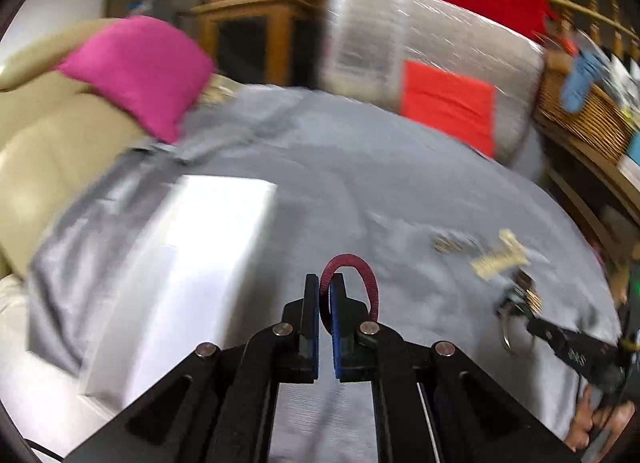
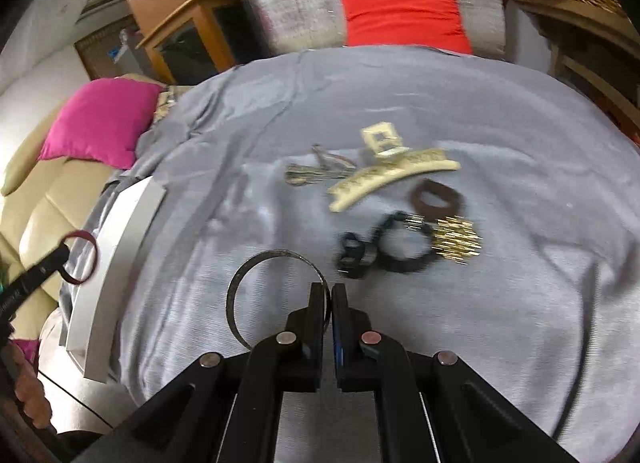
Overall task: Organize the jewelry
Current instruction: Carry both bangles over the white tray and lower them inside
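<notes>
My left gripper [image 1: 325,287] is shut on a dark red bangle [image 1: 362,268] and holds it above the grey cloth [image 1: 360,183], just right of the white box [image 1: 192,263]. It also shows in the right wrist view [image 2: 82,259]. My right gripper [image 2: 329,295] is shut on a thin dark metal bangle [image 2: 256,263] above the cloth [image 2: 520,303]. On the cloth ahead lie a cream hair claw [image 2: 392,175], a brown hair tie [image 2: 436,199], a black bracelet [image 2: 396,247], a gold piece [image 2: 456,239] and a chain [image 2: 316,171]. The views are blurred.
A pink cushion [image 2: 100,123] lies on the beige sofa [image 2: 32,199] at the left. A silver padded bundle with a red patch [image 2: 404,15] stands at the back. A wicker basket [image 1: 580,115] and wooden shelves are at the right.
</notes>
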Tool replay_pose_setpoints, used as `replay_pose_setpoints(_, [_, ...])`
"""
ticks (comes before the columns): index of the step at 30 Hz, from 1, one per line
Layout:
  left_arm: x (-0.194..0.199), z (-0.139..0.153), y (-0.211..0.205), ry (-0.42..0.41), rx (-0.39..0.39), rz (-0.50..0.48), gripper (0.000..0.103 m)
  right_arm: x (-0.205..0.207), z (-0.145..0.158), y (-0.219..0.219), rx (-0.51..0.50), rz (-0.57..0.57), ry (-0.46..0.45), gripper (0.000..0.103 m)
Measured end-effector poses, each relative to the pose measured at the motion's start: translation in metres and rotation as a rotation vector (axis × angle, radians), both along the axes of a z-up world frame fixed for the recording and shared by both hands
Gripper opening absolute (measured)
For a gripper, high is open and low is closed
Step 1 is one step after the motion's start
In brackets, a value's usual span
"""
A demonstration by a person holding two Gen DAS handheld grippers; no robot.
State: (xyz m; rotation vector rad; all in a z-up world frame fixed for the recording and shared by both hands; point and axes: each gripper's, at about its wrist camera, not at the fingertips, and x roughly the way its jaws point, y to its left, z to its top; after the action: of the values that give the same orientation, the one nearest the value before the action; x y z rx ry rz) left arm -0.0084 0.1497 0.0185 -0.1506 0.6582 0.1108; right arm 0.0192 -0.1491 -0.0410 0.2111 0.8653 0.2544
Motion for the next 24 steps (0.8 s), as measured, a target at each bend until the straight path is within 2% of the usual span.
replay_pose_setpoints(3, [-0.007,0.004,0.032,-0.026,-0.013,0.077,0.005,0.000,0.008,0.025,0.020,0.043,-0.039,0.004])
replay_pose_setpoints(9, [-0.002,-0.011,0.084,0.007,-0.071,0.149,0.005,0.009,0.031,0.103,0.012,0.166,-0.110,0.004])
replay_pose_setpoints(16, [-0.006,-0.028,0.133,0.059,-0.178,0.224,0.005,0.027,0.039,0.189,0.002,0.286,-0.101,0.004])
replay_pose_setpoints(22, [-0.035,-0.034,0.152,0.084,-0.146,0.239,0.005,0.003,0.037,0.249,-0.021,0.420,-0.099,0.004])
replay_pose_setpoints(24, [-0.043,-0.043,0.159,0.116,-0.168,0.239,0.005,-0.004,0.035,0.264,-0.021,0.448,-0.097,0.004])
